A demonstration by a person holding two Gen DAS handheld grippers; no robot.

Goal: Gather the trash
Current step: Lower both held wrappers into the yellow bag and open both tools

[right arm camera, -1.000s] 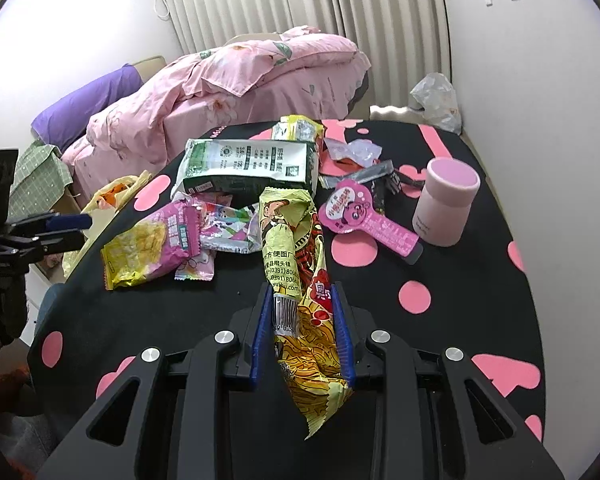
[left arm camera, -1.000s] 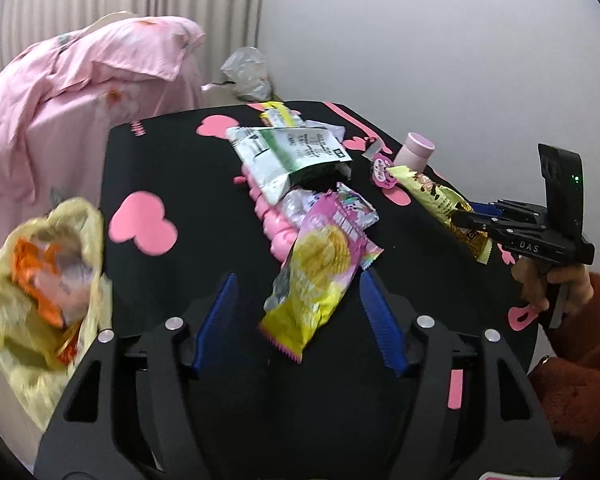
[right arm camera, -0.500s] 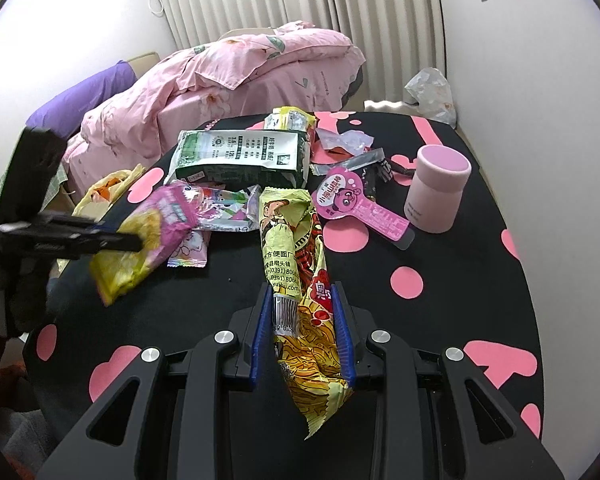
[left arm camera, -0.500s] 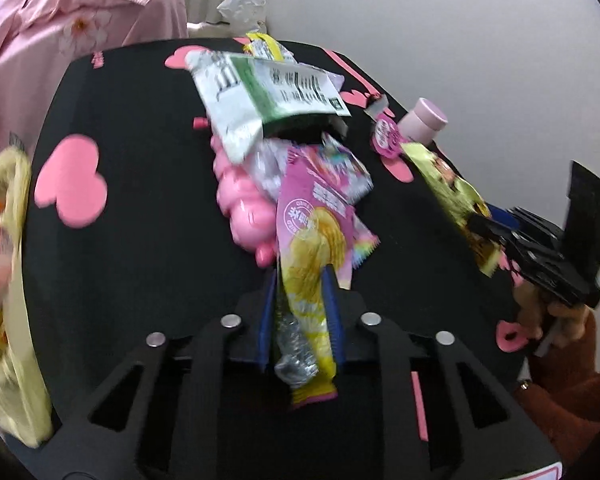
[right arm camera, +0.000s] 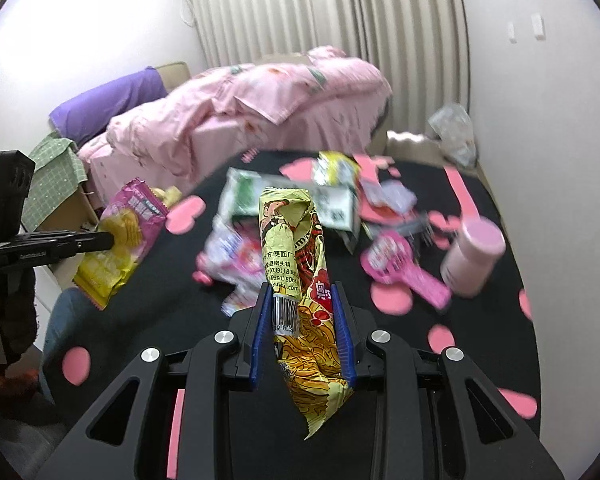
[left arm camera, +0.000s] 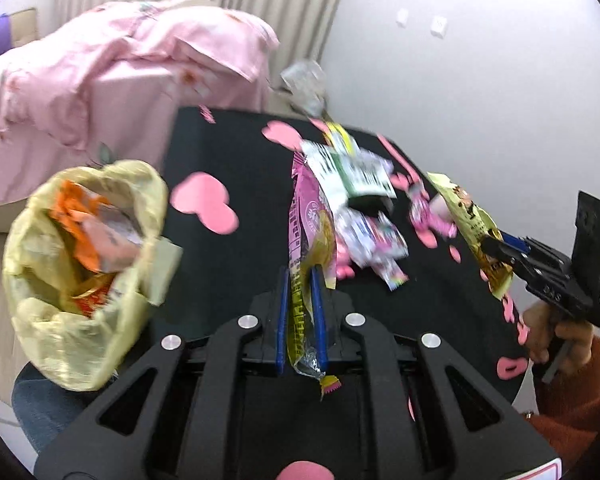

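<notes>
Left wrist view: the left gripper [left arm camera: 300,300] clamped a pink-yellow snack bag [left arm camera: 312,236] above the table [left arm camera: 228,152]; the right gripper [right arm camera: 302,320] pinched a noodle packet [right arm camera: 296,248]. Carrying step; next, I'd guess, the yellow trash bag [left arm camera: 80,336].

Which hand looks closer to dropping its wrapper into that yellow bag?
The left. The left gripper, shut on the pink and yellow chip packet, has the open yellow trash bag just beside it. The right gripper, holding the noodle wrapper, hangs over the table.
</notes>
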